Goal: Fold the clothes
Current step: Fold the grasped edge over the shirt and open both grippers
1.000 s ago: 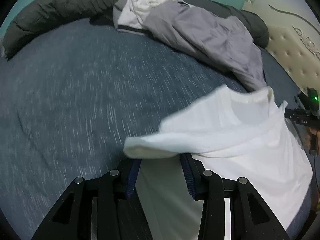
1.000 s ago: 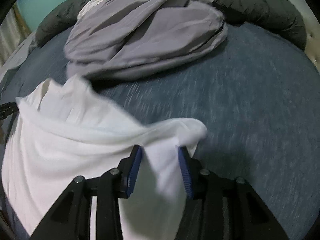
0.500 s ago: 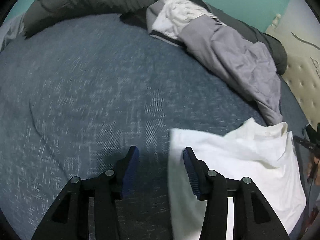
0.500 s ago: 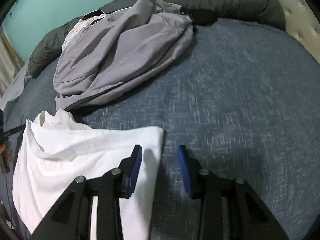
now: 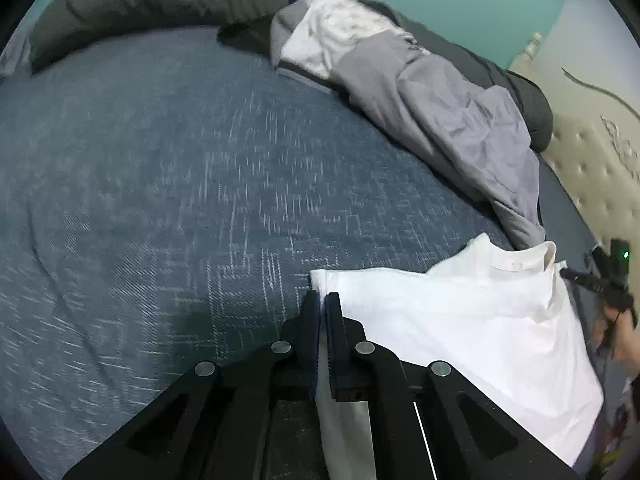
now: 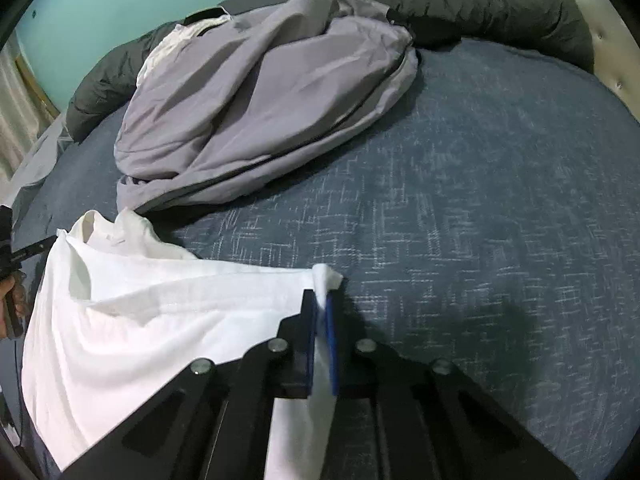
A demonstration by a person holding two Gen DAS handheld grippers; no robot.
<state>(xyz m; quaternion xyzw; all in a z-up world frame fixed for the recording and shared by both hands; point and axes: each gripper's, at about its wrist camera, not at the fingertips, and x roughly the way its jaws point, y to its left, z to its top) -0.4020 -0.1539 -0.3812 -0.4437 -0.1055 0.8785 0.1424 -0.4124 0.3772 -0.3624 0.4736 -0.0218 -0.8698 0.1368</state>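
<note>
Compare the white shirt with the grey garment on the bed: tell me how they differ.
The white shirt lies spread fairly flat at the near edge of the bed; the grey garment sits bunched in a crumpled heap farther back.
The white shirt is pinched at its two corners by the left gripper and the right gripper; nothing touches the grey garment.
Both rest on the blue bedspread.

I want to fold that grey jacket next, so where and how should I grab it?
Probably take the grey jacket by its near hem, the long flat edge facing the white shirt. Come in low from the near side; that edge lies thin on the bed, while the middle is bunched.
</note>
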